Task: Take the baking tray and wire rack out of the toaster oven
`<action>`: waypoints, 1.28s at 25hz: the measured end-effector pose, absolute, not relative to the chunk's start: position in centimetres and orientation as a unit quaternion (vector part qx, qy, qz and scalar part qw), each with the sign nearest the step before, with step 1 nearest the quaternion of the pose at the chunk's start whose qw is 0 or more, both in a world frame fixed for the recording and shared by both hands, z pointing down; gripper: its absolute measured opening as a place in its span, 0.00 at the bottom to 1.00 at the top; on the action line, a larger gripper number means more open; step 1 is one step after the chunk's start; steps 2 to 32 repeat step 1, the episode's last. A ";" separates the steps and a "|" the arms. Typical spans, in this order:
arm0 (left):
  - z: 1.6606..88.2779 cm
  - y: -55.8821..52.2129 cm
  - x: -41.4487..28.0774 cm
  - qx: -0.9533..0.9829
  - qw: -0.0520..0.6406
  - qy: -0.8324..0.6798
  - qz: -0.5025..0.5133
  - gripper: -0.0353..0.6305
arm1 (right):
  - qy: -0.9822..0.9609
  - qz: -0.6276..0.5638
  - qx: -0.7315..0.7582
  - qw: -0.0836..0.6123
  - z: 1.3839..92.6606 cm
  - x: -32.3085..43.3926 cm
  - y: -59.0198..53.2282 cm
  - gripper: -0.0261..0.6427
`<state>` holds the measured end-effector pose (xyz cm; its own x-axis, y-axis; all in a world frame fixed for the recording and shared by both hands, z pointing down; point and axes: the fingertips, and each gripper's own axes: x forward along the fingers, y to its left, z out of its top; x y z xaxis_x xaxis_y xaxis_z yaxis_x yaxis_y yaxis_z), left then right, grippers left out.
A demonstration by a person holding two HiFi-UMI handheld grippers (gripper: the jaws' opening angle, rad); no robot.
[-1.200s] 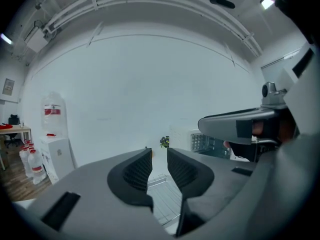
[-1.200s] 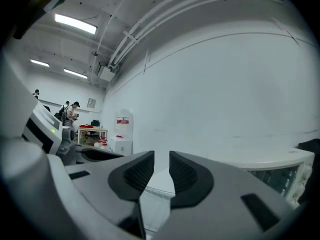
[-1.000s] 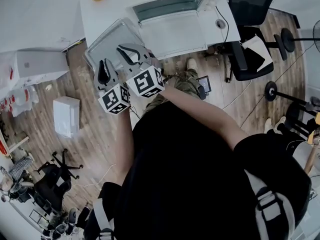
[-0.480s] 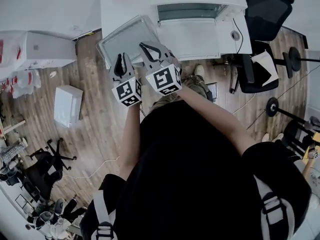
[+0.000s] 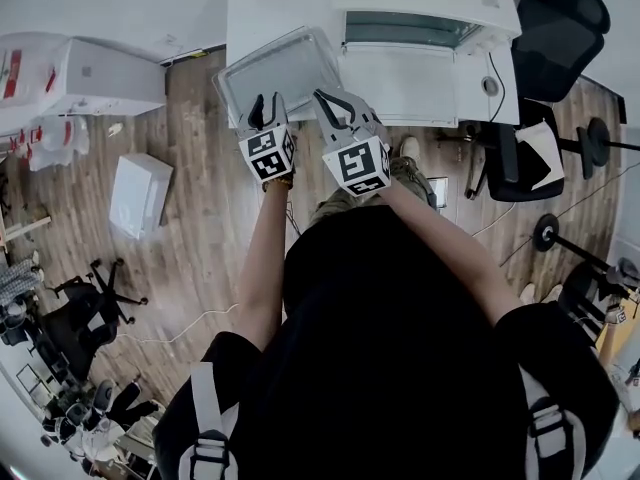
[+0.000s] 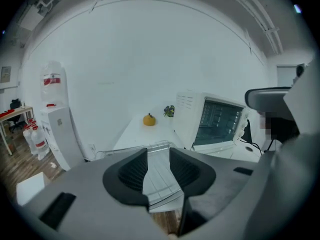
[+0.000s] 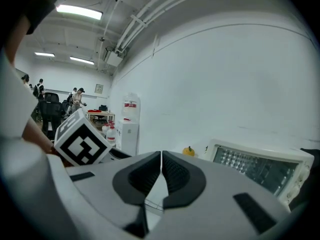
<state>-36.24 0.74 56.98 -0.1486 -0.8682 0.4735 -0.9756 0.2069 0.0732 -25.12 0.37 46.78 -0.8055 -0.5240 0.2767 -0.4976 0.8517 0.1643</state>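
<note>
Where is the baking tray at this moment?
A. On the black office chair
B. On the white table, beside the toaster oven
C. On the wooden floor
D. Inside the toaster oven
B: in the head view the baking tray lies flat on the white table, just to the left of the toaster oven, not inside it.

The room is brightly and evenly lit. In the right gripper view, long ceiling lamps (image 7: 79,11) are seen glowing high to the left of the toaster oven (image 7: 260,170), and bright specks are shown in its window. In the head view, only soft, faint shadows are cast on the floor (image 5: 200,268) below the toaster oven. All views are bent strongly at the edges. Both gripper views are ringed by dark corners, and the left one is slightly softened.
</note>
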 end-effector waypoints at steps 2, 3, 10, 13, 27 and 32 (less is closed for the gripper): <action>57.9 0.4 -36.2 0.616 0.226 -0.743 0.131 0.24 | -0.948 -0.040 0.272 0.160 47.0 -24.8 0.2 0.09; 57.9 0.4 -36.2 0.616 0.226 -0.743 0.131 0.24 | -0.948 -0.040 0.272 0.160 47.0 -24.8 0.2 0.09; 57.9 0.4 -36.2 0.616 0.226 -0.743 0.131 0.24 | -0.948 -0.040 0.272 0.160 47.0 -24.8 0.2 0.09; 57.9 0.4 -36.2 0.616 0.226 -0.743 0.131 0.24 | -0.948 -0.040 0.272 0.160 47.0 -24.8 0.2 0.09; 57.9 0.4 -36.2 0.616 0.226 -0.743 0.131 0.24 | -0.948 -0.040 0.272 0.160 47.0 -24.8 0.2 0.09; 57.9 0.4 -36.2 0.616 0.226 -0.743 0.131 0.24 | -0.948 -0.040 0.272 0.160 47.0 -24.8 0.2 0.09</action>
